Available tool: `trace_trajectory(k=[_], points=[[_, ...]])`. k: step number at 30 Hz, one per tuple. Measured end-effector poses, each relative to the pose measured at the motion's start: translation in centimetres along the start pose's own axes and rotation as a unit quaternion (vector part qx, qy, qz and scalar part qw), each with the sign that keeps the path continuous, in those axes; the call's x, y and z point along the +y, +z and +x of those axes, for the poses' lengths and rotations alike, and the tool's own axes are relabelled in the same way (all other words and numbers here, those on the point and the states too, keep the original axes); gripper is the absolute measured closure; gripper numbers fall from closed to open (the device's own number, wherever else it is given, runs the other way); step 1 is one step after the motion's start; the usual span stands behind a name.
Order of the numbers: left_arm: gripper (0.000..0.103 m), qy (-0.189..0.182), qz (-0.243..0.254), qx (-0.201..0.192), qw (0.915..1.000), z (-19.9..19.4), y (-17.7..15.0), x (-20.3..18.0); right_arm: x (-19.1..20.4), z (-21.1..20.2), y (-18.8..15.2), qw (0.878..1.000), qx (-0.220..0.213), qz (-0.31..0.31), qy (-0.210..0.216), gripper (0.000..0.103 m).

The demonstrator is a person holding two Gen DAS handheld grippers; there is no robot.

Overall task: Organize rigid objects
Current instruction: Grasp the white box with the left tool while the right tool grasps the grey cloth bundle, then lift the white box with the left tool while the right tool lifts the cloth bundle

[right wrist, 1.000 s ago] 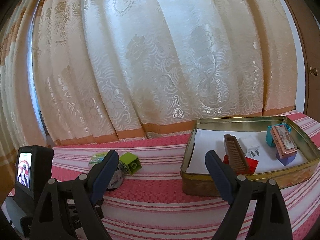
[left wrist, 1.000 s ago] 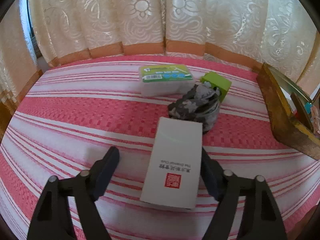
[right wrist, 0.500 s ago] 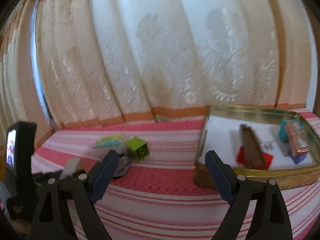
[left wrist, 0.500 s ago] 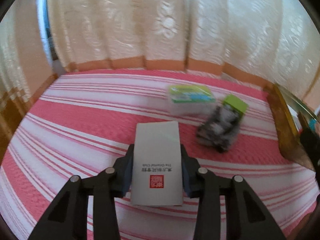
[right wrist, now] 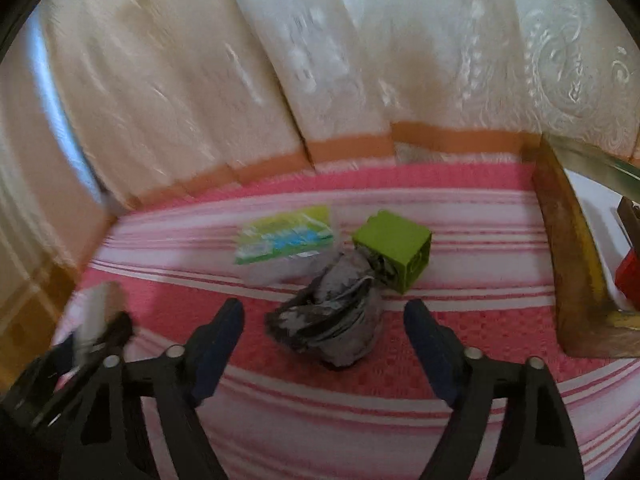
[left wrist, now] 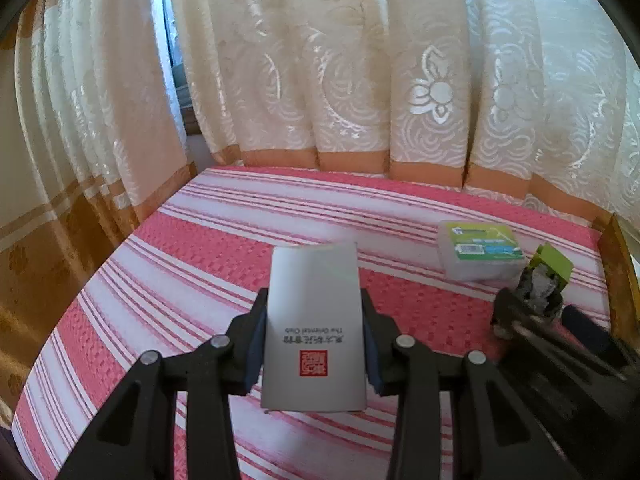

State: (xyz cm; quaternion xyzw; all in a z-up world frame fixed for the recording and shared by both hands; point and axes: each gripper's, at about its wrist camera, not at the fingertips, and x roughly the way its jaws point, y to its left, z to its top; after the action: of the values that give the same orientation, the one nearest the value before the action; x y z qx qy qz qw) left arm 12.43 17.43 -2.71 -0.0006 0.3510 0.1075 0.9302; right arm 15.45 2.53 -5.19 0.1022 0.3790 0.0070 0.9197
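My left gripper (left wrist: 314, 330) is shut on a white box (left wrist: 314, 328) with a red seal and holds it above the pink striped cloth (left wrist: 192, 272). My right gripper (right wrist: 324, 326) is open, its jaws on either side of a crumpled grey wad (right wrist: 332, 320) lying on the cloth. Behind the wad sit a green block (right wrist: 394, 246) and a clear case with a green label (right wrist: 286, 238). The wad (left wrist: 540, 288), block (left wrist: 554, 262) and case (left wrist: 480, 250) also show at the right of the left wrist view.
A gold tin tray (right wrist: 568, 256) with several items inside stands at the right. Cream curtains (left wrist: 360, 60) hang behind the table. The table edge drops off at the left, by a golden curtain (left wrist: 36, 248).
My left gripper closed on the white box, lifted it and swung left. My right gripper dropped and moved left, so its open jaws now flank the grey wad.
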Motion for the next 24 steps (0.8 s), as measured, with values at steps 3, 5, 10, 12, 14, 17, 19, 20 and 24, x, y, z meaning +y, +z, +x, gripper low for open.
trace_trajectory(k=[3,5,10,12,14,17,19,20,24], points=[[0.063,0.004,0.001,0.002,1.0000,0.2,-0.1,-0.1,0.5,1.0,0.4,1.000,0.015,-0.001,-0.023,0.026],[0.063,0.007,0.004,0.002,1.0000,0.2,-0.2,-0.2,1.4,1.5,0.7,0.999,0.024,-0.022,-0.037,0.035],[0.063,0.010,0.005,0.006,0.9999,0.3,-0.3,-0.2,1.7,1.4,0.6,0.996,0.044,-0.063,-0.051,0.037],[0.063,0.010,0.009,0.005,0.9999,0.2,-0.4,-0.5,1.6,0.9,0.4,0.994,0.045,-0.078,-0.053,0.037],[0.063,0.011,0.015,0.004,0.9998,0.1,-0.5,-0.8,1.1,0.2,0.0,0.993,0.046,-0.092,-0.053,0.037],[0.063,0.008,0.018,0.001,0.9998,0.0,-0.6,-0.9,-0.3,-1.2,-0.6,0.993,0.042,-0.105,-0.043,0.037],[0.063,0.005,0.015,0.001,0.9999,-0.1,-0.6,-0.9,-1.5,-2.6,-1.0,0.992,0.030,-0.112,-0.040,0.037],[0.063,0.002,0.014,0.001,0.9999,-0.2,-0.6,-0.9,-2.2,-3.3,-1.2,0.992,0.020,-0.116,-0.040,0.037],[0.063,-0.008,0.022,-0.007,0.9997,-0.7,-0.9,-1.9,-4.4,-5.8,-2.0,0.991,-0.012,-0.124,-0.040,0.037]])
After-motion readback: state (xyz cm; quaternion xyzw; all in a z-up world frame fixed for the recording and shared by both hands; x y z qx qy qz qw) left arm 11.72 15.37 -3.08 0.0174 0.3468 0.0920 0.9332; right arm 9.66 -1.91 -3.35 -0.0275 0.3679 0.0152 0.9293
